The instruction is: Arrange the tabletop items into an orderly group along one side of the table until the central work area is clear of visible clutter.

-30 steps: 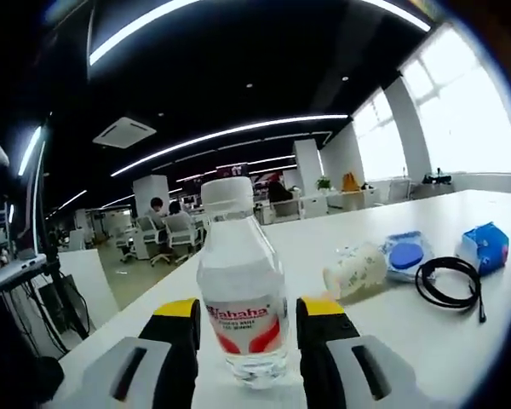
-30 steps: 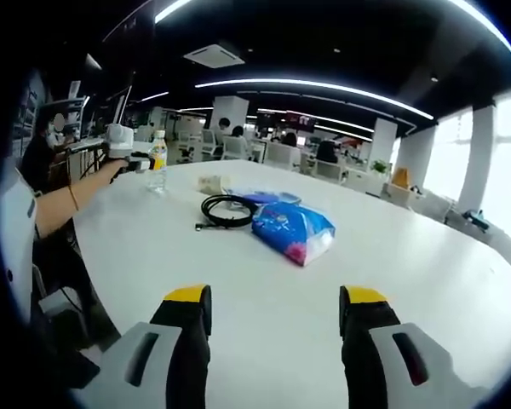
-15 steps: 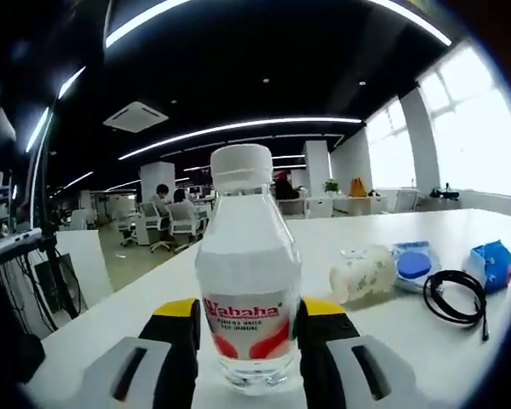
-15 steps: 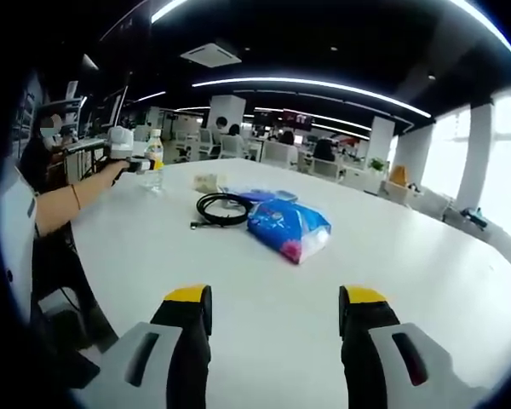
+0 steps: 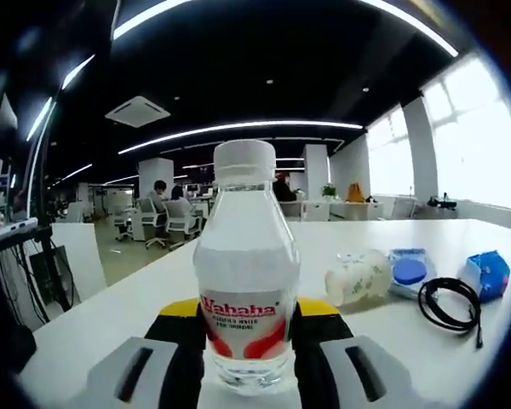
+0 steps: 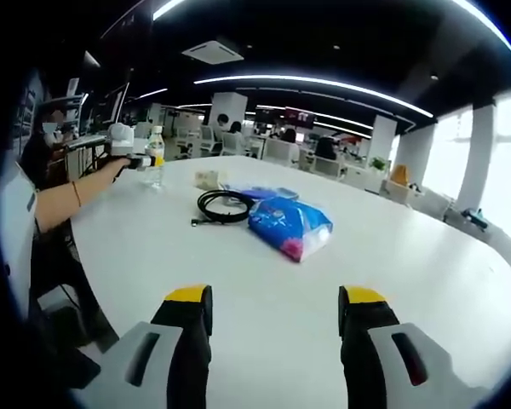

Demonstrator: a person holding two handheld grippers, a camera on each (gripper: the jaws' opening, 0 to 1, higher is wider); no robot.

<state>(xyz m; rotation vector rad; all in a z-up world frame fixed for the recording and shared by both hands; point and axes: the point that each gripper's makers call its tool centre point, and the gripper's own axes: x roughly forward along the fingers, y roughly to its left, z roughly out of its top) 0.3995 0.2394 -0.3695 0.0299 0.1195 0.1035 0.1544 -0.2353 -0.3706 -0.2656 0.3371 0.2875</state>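
Left gripper view: bottle clamped at the worktop edge

Left claw (image 5: 245,341) has its jaws closed against a clear water bottle (image 5: 246,273), standing upright on the white worktop (image 6: 392,256). Beyond lie a tipped cup (image 5: 358,276), a black cable coil (image 5: 448,300) and a blue packet (image 6: 289,225). Right claw (image 6: 272,319) hovers spread wide, holding nothing.

Between my left fingers (image 5: 319,328) stands a clear plastic bottle (image 5: 246,281) – smooth, glossy, with a printed label and a matt white cap. The bench (image 6: 409,256) looks smooth and white with a faint sheen; the blue packet (image 6: 289,227) is shiny film – the black cable (image 6: 226,207) rubbery and matt.
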